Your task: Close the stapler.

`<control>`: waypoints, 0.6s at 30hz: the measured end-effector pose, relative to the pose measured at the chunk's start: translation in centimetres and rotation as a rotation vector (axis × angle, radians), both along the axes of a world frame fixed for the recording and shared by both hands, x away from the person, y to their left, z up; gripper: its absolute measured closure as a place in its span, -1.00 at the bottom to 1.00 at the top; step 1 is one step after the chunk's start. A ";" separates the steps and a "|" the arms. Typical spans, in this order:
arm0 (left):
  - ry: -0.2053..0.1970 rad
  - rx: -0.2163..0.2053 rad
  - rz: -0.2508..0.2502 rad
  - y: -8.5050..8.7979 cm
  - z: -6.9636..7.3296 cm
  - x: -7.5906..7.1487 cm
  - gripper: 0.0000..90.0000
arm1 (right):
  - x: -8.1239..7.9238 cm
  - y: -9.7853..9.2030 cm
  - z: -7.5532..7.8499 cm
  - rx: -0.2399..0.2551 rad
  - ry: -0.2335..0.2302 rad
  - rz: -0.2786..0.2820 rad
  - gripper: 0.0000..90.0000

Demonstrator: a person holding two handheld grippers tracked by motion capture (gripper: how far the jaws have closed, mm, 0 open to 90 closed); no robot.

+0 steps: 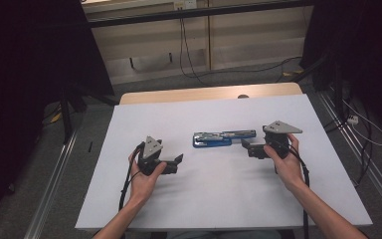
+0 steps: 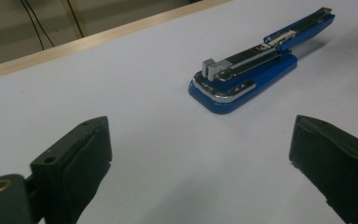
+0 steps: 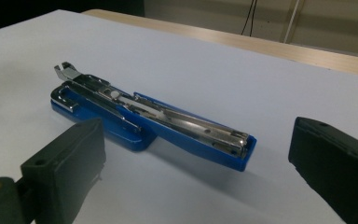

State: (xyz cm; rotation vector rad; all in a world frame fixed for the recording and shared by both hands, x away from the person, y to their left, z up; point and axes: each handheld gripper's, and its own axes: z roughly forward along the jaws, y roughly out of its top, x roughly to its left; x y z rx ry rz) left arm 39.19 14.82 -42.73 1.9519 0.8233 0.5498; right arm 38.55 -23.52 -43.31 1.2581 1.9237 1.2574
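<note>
A blue stapler [image 1: 223, 138] with bright metal parts is seen lying flat near the middle of the white surface [image 1: 199, 199], opened out lengthwise, its staple channel exposed. The left gripper [image 1: 175, 163] is held at about 8 o'clock from it, jaws spread wide and empty. The right gripper [image 1: 247, 148] is held just beside its 3 o'clock end, jaws likewise apart, nothing gripped.
</note>
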 end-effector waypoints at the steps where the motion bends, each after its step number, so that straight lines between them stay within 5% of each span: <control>1: -0.001 -0.013 0.003 -0.2 0.0 0.1 -0.86 | -0.1 0.0 0.0 -0.014 0.003 -0.001 -0.88; 9: -0.012 -0.030 -0.006 -2.2 0.4 1.3 -0.84 | -0.8 -0.4 0.5 -0.031 -0.020 -0.007 -0.90; 18: 0.026 -0.041 -0.059 -3.6 1.0 2.1 -0.83 | -0.8 -0.2 0.6 -0.008 -0.024 0.017 -0.85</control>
